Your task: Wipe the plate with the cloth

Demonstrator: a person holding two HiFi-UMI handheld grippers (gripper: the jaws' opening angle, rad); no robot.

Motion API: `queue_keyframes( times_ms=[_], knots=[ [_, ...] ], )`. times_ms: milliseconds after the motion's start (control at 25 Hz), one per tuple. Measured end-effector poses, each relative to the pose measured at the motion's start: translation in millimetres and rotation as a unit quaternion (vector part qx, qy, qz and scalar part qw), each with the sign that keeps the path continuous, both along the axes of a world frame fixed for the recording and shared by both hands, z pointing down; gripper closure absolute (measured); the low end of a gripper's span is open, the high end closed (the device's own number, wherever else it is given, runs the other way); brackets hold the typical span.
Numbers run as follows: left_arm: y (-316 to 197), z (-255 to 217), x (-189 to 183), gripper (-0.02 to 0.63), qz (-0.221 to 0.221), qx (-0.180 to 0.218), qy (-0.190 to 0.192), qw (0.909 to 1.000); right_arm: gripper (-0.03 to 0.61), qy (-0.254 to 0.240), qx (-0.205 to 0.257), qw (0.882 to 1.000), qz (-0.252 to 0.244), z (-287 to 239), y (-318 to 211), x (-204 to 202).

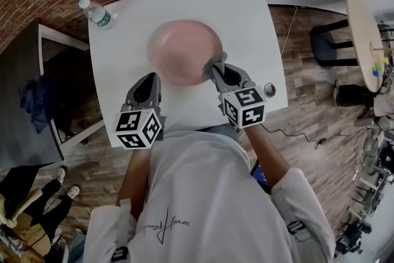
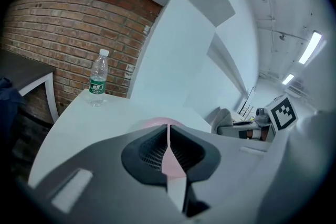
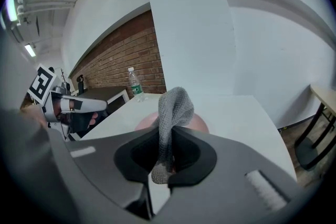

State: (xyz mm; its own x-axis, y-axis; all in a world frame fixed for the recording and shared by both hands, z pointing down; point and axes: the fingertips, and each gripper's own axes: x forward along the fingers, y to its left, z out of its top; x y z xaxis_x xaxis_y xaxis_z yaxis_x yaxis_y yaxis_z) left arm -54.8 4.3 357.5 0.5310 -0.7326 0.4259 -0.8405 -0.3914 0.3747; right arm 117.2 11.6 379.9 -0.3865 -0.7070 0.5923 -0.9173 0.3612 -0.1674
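Observation:
A pink plate (image 1: 186,50) lies in the middle of the white table (image 1: 258,21). My right gripper (image 1: 215,68) hovers at the plate's near right rim, shut on a grey knitted cloth (image 3: 172,113) that sticks up between its jaws. The plate (image 3: 202,124) peeks out behind that cloth. My left gripper (image 1: 149,88) is shut and empty, over the table just near-left of the plate. Through its closed jaws a sliver of the plate (image 2: 157,123) shows.
A clear water bottle (image 1: 95,13) with a green label stands at the table's far left corner; the same bottle (image 2: 97,78) appears in the left gripper view. A small round metal object (image 1: 269,90) lies near the right edge. A dark table (image 1: 24,101) stands left; a stool (image 1: 363,28) is right.

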Motion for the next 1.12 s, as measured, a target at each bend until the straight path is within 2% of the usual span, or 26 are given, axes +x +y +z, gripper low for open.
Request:
queue_keyframes(
  times_ms=[280, 800, 1120],
  knots=[
    [-19, 25, -7, 0.581, 0.004, -0.03, -0.003, 0.9995, 0.538, 0.03, -0.026, 0.999, -0.002, 25, -22, -5],
    [-49, 72, -3, 0.557, 0.003, -0.091, -0.016, 0.9957, 0.538, 0.048, -0.073, 0.996, -0.011, 56, -53, -2],
    [-70, 101, -1, 0.531, -0.002, -0.118, -0.024, 0.9927, 0.54, 0.063, -0.082, 0.995, -0.014, 70, -86, -2]
  ],
)
